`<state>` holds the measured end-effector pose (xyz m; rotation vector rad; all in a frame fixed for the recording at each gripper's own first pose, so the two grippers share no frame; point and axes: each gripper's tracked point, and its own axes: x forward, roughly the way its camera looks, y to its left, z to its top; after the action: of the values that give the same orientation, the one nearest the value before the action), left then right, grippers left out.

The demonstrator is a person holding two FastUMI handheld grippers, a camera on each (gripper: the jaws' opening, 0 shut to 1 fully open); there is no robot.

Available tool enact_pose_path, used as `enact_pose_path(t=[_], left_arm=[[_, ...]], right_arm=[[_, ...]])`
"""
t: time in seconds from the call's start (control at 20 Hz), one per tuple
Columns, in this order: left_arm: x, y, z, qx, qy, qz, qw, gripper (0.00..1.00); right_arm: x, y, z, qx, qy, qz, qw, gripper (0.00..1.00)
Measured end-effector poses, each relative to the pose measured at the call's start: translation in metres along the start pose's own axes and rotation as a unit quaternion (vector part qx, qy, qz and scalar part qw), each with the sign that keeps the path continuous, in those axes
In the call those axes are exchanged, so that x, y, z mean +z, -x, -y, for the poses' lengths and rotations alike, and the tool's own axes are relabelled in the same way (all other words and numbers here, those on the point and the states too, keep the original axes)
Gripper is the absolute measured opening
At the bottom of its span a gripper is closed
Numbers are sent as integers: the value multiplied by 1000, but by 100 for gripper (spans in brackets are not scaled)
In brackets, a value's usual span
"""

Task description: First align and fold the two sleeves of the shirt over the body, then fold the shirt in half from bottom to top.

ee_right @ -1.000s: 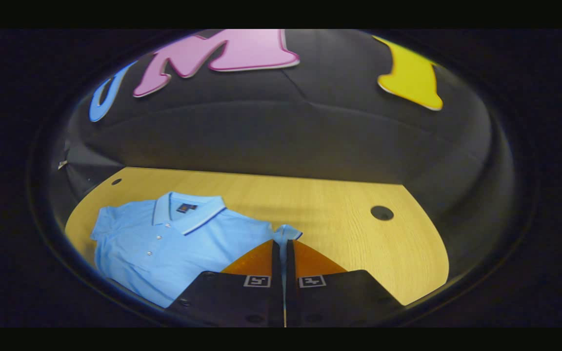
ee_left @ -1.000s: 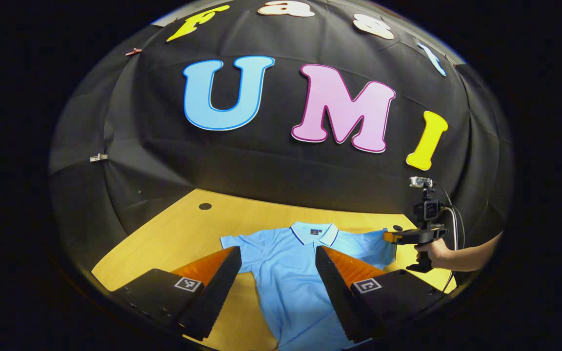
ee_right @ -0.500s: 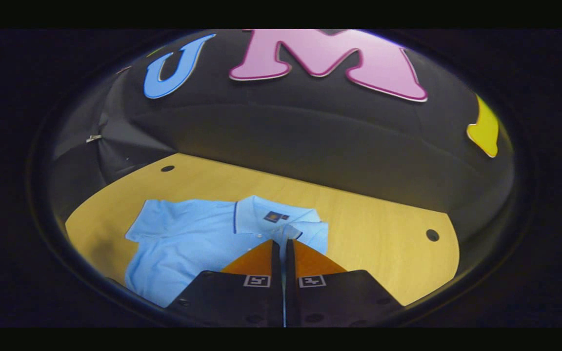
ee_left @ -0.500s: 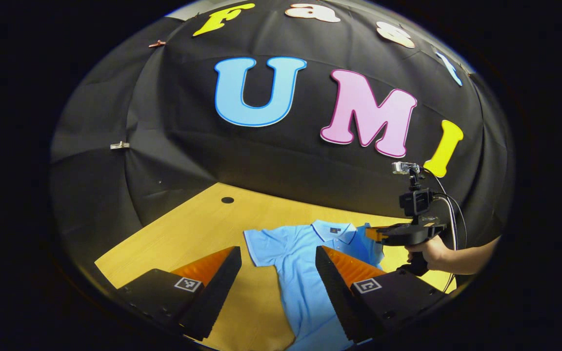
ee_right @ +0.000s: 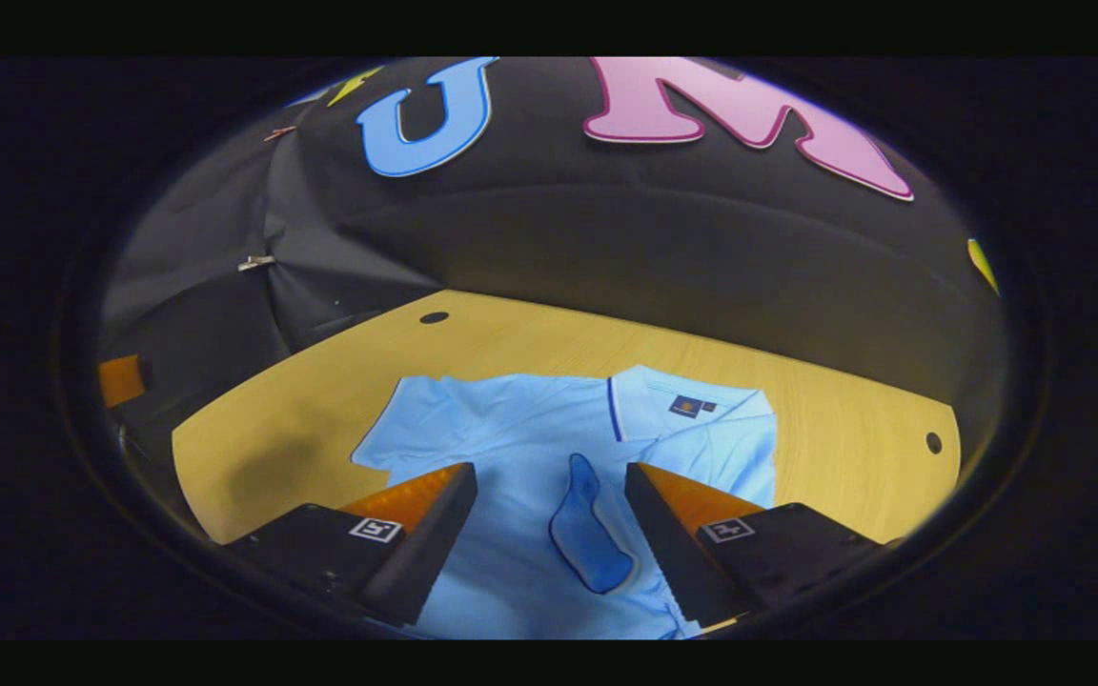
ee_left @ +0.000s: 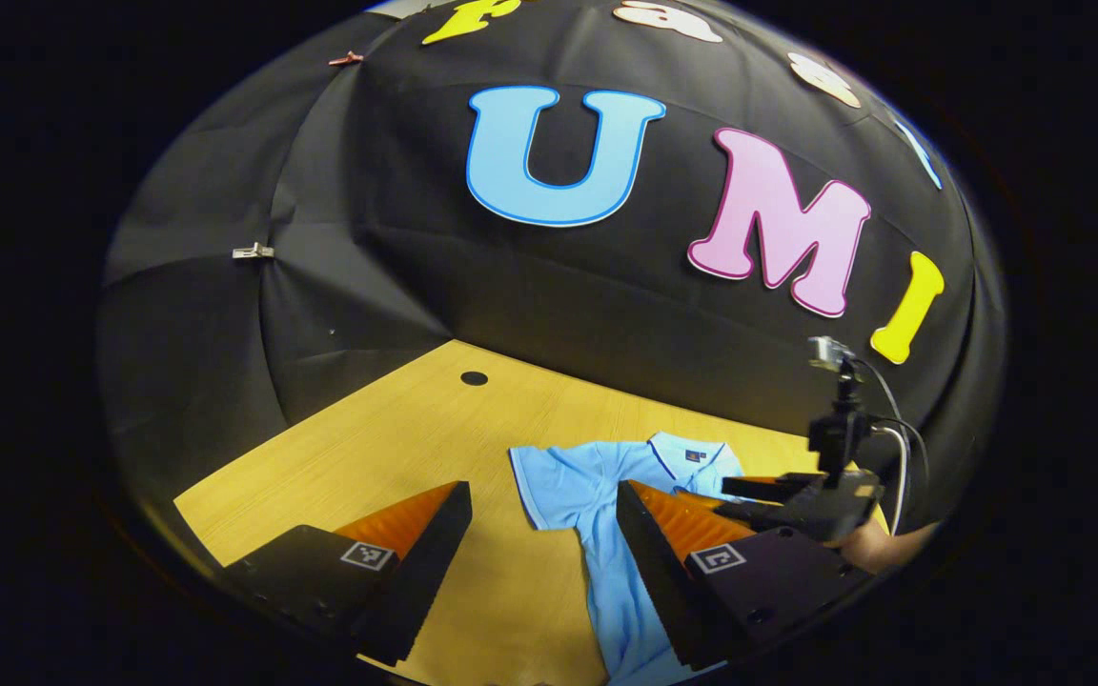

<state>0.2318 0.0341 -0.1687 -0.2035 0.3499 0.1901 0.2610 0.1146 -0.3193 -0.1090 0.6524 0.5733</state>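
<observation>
One sleeve point(ee_right: 590, 524) lies folded on the shirt point(ee_right: 511, 429), between the right gripper's point(ee_right: 549, 495) spread fingers, which grip nothing. The left gripper point(ee_left: 542, 510) is open too, the other sleeve point(ee_left: 549, 476) flat just ahead; that fold and the bottom-to-top fold remain.

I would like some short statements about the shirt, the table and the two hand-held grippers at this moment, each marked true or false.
1. The right hand-held gripper is open, above the shirt. True.
2. One sleeve lies folded over the shirt's body. True.
3. The other sleeve is folded in as well. False: it lies spread flat, out to the side on the table.
4. The left hand-held gripper is shut on the shirt's hem. False: its jaws stand wide apart and hold nothing.
5. The shirt is dark red. False: it is light blue, with a collar.
</observation>
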Motion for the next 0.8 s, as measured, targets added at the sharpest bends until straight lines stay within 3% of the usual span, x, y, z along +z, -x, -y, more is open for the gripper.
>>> enact_pose_path(t=[0.25, 0.5, 0.6, 0.8], left_arm=[[-8, -95, 2, -12, -26, -28, 999, 97], [-53, -181, -4, -14, -42, -96, 994, 97], [-69, -210, -12, -9, -60, -109, 992, 97], [-84, -243, -17, -9, -80, -126, 989, 97]], right_arm=[[15, 58, 54, -62, -1, 39, 997, 98], [25, 105, 100, -103, -12, 72, 992, 98], [20, 120, 122, -135, -6, 77, 988, 98], [-4, 135, 122, -135, -53, 72, 987, 95]])
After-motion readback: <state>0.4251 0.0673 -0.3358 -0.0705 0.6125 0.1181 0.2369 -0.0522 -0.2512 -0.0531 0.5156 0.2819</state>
